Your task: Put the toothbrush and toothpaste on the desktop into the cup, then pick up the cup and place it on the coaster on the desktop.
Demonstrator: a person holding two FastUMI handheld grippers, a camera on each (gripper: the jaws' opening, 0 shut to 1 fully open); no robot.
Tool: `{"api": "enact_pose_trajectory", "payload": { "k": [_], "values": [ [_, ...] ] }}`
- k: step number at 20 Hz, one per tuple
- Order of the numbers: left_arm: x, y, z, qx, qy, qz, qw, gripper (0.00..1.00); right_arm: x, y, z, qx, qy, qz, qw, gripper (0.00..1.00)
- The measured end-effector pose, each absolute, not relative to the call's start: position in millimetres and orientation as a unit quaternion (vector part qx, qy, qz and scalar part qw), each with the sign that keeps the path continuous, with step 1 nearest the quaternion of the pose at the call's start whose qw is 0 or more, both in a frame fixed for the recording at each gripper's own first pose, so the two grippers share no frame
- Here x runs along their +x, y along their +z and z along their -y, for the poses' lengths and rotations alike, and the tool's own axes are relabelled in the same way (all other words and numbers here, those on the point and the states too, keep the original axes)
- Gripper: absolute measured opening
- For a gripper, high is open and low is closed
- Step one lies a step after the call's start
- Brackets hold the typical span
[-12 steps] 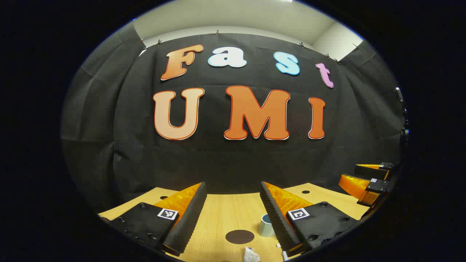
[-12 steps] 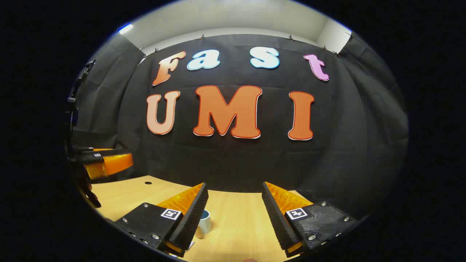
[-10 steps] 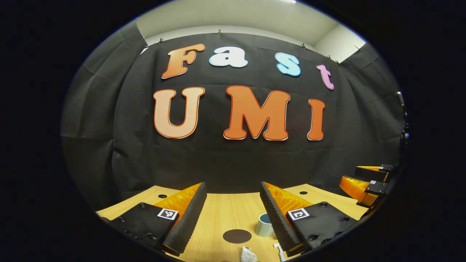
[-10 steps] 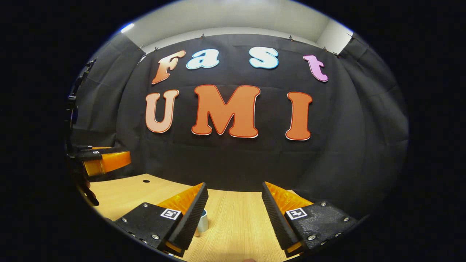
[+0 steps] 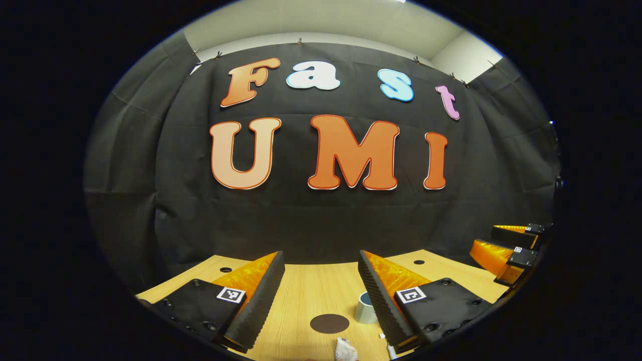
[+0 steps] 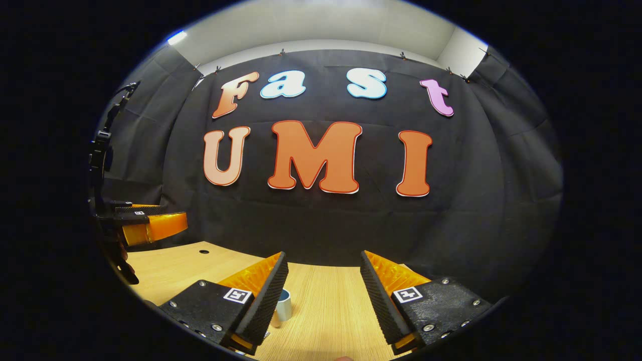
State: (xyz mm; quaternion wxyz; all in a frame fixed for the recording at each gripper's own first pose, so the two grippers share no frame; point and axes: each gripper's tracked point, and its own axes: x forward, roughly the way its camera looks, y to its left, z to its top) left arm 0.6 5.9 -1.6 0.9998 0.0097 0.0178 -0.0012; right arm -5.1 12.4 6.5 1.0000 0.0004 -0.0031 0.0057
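Wooden desktop (image 5: 306, 296) below, both grippers — left gripper (image 5: 318, 296), right gripper (image 6: 323, 296) — spread wide, holding nothing; descending carelessly could topple the cup (image 5: 365, 307) beside the coaster (image 5: 329, 323).

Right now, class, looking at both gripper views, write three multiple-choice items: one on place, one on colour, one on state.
1. In the left gripper view, where is the round dark coaster?
A. left of the pale blue cup
B. under the cup
C. off the light wooden desktop

2. The coaster's colour?
A. white
B. dark brown
C. green

3. The left gripper is:
A. shut on the cup
B. shut empty
C. open

Answers: 1 A, bare wood separates them. 2 B, a dark disc. 3 C, a wide gap parts its fingers.
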Motion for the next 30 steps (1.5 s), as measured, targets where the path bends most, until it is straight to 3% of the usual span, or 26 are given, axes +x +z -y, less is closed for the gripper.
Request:
{"api": "enact_pose_trajectory", "payload": {
  "k": [6, 22, 30],
  "values": [
    [9.3, -12.9, -21.0, 0.023, 0.005, -0.047, 0.999, 0.93, 2.6, -8.3, -25.1, 0.013, 0.031, -0.037, 0.999, 0.87],
    [-3.2, -161.8, 6.9, 0.011, -0.064, -0.293, 0.954, 0.94, -11.0, -113.5, -62.9, 0.031, 0.065, -0.217, 0.974, 0.87],
    [-19.8, -216.9, 15.5, 0.008, -0.079, -0.385, 0.919, 0.94, -25.7, -177.8, -73.1, 0.044, 0.080, -0.323, 0.942, 0.86]
  ]
}}
